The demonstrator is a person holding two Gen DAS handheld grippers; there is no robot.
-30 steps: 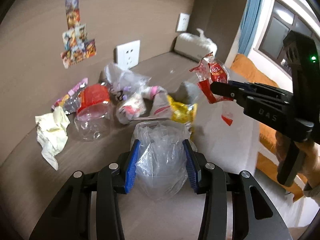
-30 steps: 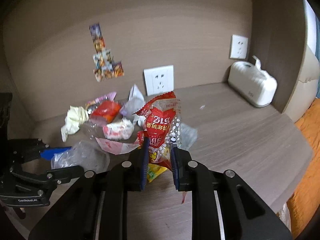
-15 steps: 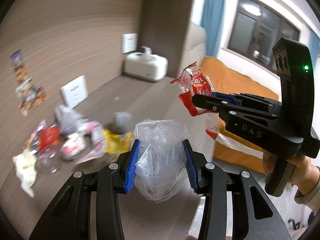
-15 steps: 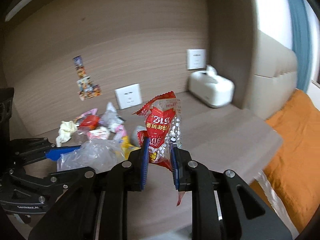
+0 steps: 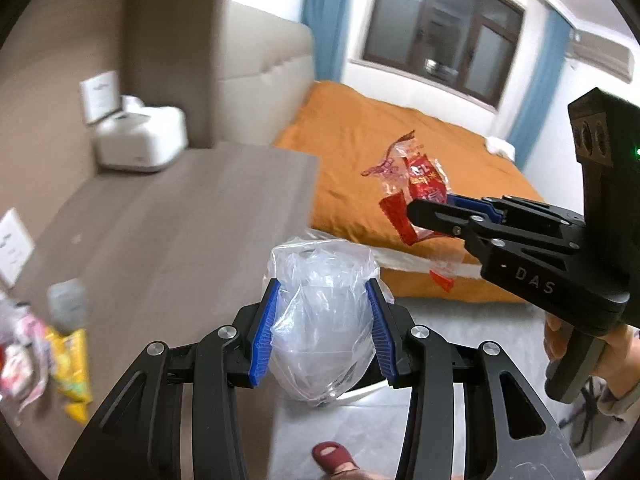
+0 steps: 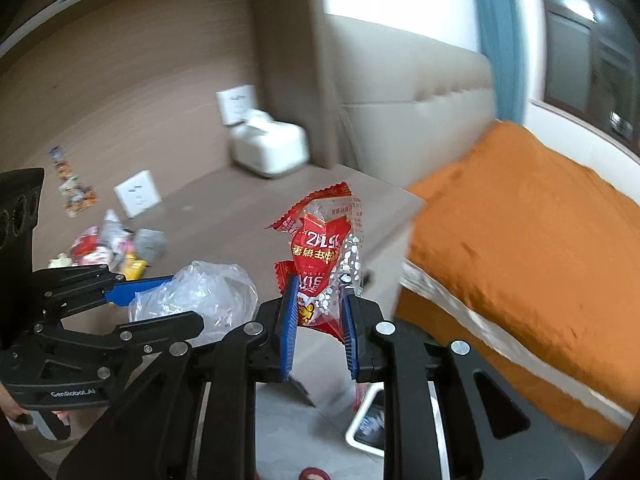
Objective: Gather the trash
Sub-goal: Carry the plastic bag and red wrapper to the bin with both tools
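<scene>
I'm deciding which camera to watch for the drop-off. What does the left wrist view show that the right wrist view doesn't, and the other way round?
Only the left wrist view shows the whole window and a red slipper on the floor.

Only the right wrist view shows the stickers on the wall and a white bin low on the floor.

Both show the left claw shut on a clear plastic bag, the right claw shut on a red snack wrapper, the tissue box and the orange bed.

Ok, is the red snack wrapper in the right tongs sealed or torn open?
Cannot tell. The red snack wrapper is crumpled and pinched in the right tongs; no torn edge or contents show clearly.
</scene>
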